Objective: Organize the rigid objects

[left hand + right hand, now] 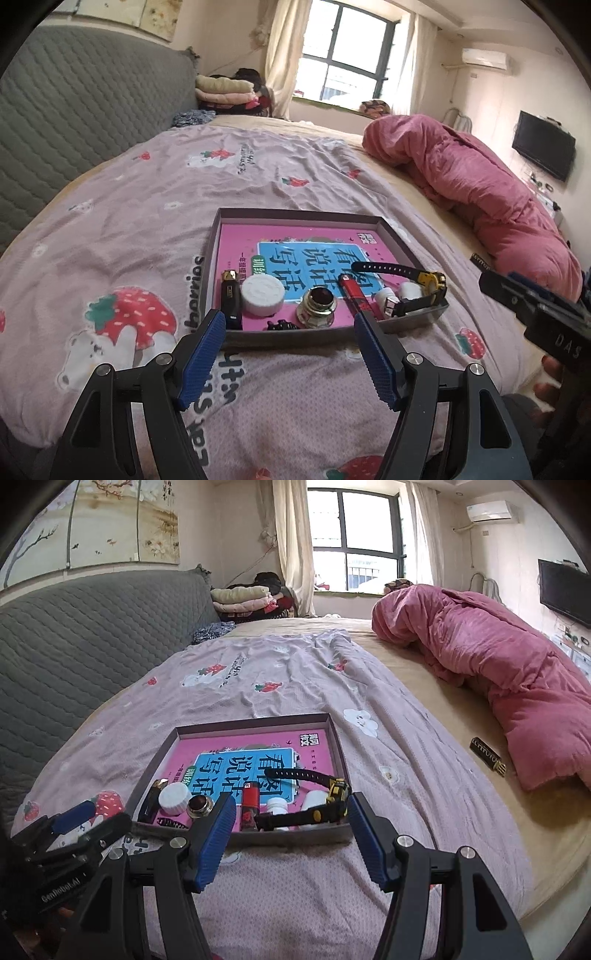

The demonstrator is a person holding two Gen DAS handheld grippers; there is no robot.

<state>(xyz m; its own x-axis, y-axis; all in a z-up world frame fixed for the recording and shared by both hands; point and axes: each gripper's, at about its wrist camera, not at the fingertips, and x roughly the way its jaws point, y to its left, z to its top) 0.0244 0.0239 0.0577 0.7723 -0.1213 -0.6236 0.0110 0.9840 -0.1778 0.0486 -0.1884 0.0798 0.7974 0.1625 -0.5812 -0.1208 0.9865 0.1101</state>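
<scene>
Both the left gripper (290, 325) and the right gripper (291, 812) hover with jaws spread, gripping nothing. The watch (332, 801), lighter (250, 805) and cap (174, 798) lie in the tray (255, 722) on the bed (424, 760).

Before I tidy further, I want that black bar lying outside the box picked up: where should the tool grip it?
Grip the black bar across its narrow width near the middle, coming from above. It lies flat and alone on the tan sheet, with its long sides clear; the pink quilt crowds only its far side.
</scene>
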